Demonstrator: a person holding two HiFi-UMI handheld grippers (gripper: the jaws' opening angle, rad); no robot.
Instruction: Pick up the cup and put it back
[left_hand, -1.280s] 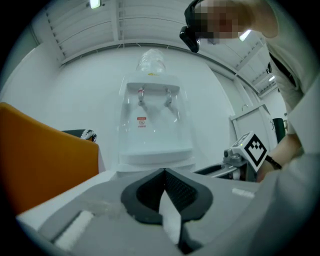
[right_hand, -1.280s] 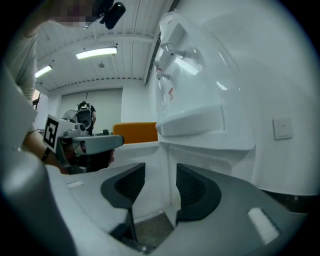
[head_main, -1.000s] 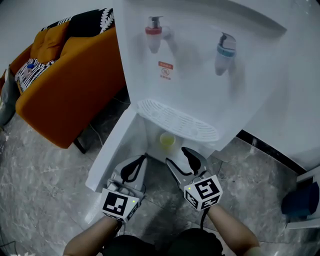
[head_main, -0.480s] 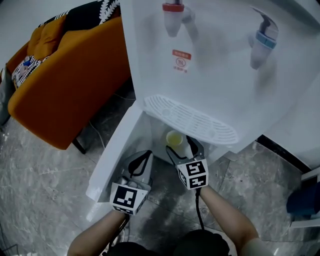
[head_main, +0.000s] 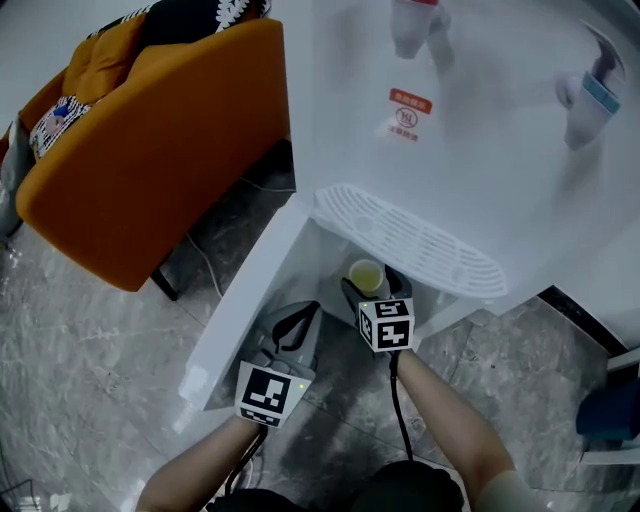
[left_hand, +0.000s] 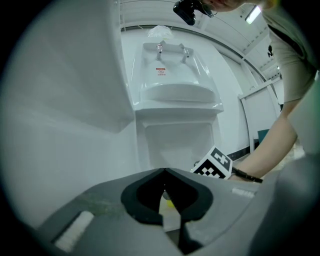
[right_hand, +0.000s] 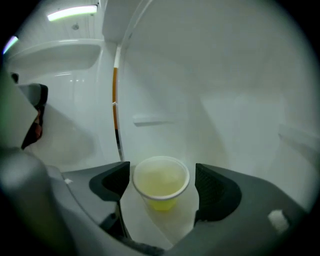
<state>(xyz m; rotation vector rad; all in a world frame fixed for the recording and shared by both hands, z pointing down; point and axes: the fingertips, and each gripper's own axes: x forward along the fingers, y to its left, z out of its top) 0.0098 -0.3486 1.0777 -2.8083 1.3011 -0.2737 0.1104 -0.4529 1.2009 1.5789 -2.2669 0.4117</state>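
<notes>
- Cup (right_hand: 161, 180): pale yellow, white rim, upright on the white floor of the open lower compartment of the water dispenser (head_main: 450, 150), under the ribbed drip tray (head_main: 410, 242). Whether it holds liquid cannot be told.
- Right gripper (head_main: 373, 287): reached into the compartment, one jaw on each side of the cup. The jaws are opening and stand wide. In the right gripper view the left pad (right_hand: 116, 181) is just beside the rim and the right pad (right_hand: 214, 187) is clear of it, with a visible gap — no pressure on the cup, which rests on the compartment floor.
- Left gripper (head_main: 303, 312): outside the compartment mouth, just left of the right gripper, pointing toward the opening. Its tips meet in the left gripper view; jaws together, nothing between them.
- Compartment door (head_main: 250, 300): swung open to the left, lower edge near the grey marbled floor (head_main: 80, 380).
- Dispenser front: red tap (head_main: 415, 20) at left, blue tap (head_main: 592, 92) at right, both above the drip tray.
- Orange sofa (head_main: 150, 150): left of the dispenser — well apart from both grippers.
- The person's forearms enter from the bottom edge of the head view.
</notes>
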